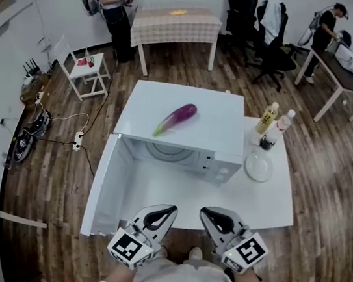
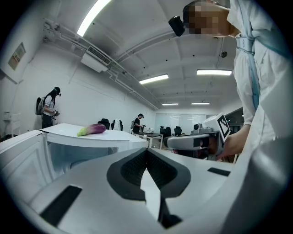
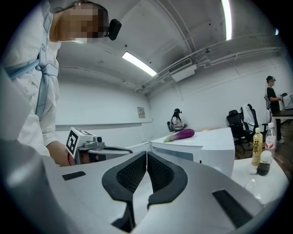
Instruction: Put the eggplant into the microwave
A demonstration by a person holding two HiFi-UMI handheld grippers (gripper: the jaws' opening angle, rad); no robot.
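A purple eggplant (image 1: 176, 119) with a green stem lies on top of the white microwave (image 1: 212, 119), which stands on a white table (image 1: 267, 196). The microwave's door (image 1: 107, 186) hangs open toward the left, showing the empty cavity. The eggplant (image 2: 91, 130) also shows in the left gripper view and the eggplant (image 3: 179, 135) in the right gripper view. My left gripper (image 1: 160, 216) and right gripper (image 1: 216, 220) are held close to my body at the table's near edge, both shut and empty, far from the eggplant.
Two bottles (image 1: 275, 122), a small dark jar and a white plate (image 1: 258, 167) sit on the table right of the microwave. Behind are a checked table (image 1: 176, 22), office chairs, a small white side table and two people. Cables lie on the floor at left.
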